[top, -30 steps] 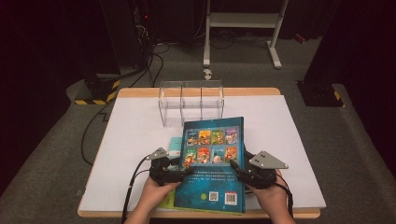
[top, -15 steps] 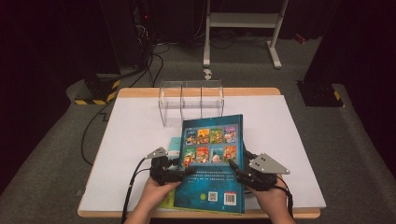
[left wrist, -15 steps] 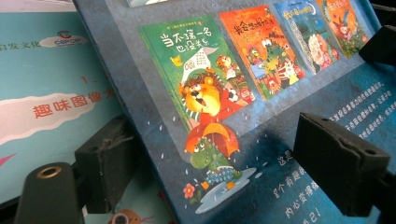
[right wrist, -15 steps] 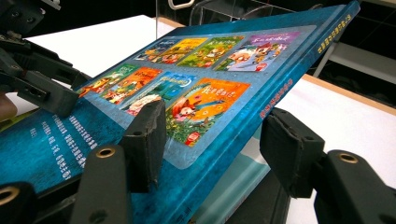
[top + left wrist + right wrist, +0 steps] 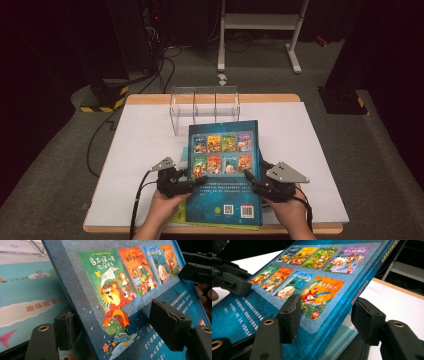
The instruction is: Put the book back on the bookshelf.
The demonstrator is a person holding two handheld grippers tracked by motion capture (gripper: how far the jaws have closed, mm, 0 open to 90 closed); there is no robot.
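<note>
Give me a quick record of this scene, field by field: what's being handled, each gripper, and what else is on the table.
Item handled: blue book, back cover up, lying on another book
Left gripper: jaws astride the blue book's left edge, just been closing, a gap at the upper pad
Right gripper: jaws astride its right edge; grip unclear
Behind the books: clear plastic organizer
Surface: white table

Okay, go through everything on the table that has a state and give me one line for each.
Blue book: closed, back cover up, lifted off the book beneath.
Book underneath: closed, flat.
Clear organizer: upright, empty.
Left gripper: jaws straddle the blue book's edge, just closing.
Right gripper: jaws straddle the opposite edge.
</note>
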